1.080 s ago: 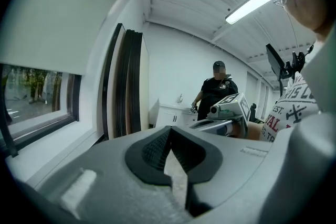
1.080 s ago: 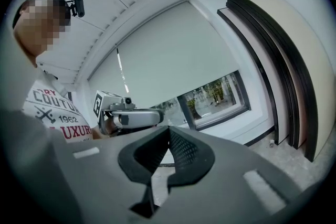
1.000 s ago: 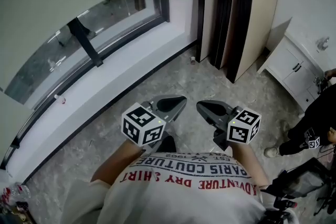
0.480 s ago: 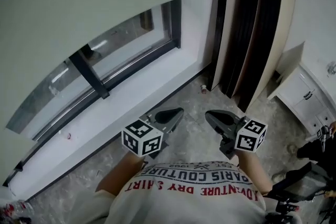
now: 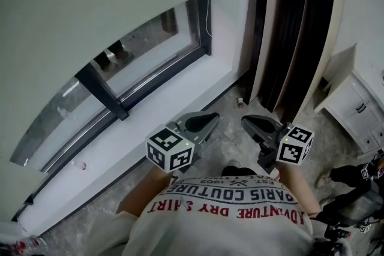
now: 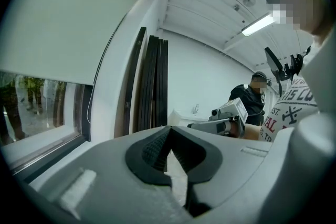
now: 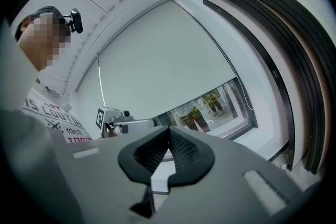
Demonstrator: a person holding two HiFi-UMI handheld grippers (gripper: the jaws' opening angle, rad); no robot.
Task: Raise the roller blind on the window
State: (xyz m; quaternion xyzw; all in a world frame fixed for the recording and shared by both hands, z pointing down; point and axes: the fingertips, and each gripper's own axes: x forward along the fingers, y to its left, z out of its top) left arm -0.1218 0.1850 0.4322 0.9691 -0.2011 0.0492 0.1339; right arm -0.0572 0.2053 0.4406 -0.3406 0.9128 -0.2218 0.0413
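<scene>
Close in, left tongs (image 5: 207,122) and right tongs (image 5: 252,124) sit side by side over the floor (image 5: 225,96), both pinched shut on nothing. Beyond them, up and leftward and well apart, the roller blind (image 5: 90,3) covers most of the window (image 5: 144,48), glass showing below its hem.

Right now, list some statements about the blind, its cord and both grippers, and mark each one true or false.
1. The roller blind covers the whole window. False: a strip of glass shows below its bottom edge.
2. The left gripper and the right gripper are both shut and empty. True.
3. The right gripper holds the cord. False: the cord hangs free at the blind's right edge, apart from both grippers.
4. A white cabinet stands at the right of the head view. True.
</scene>
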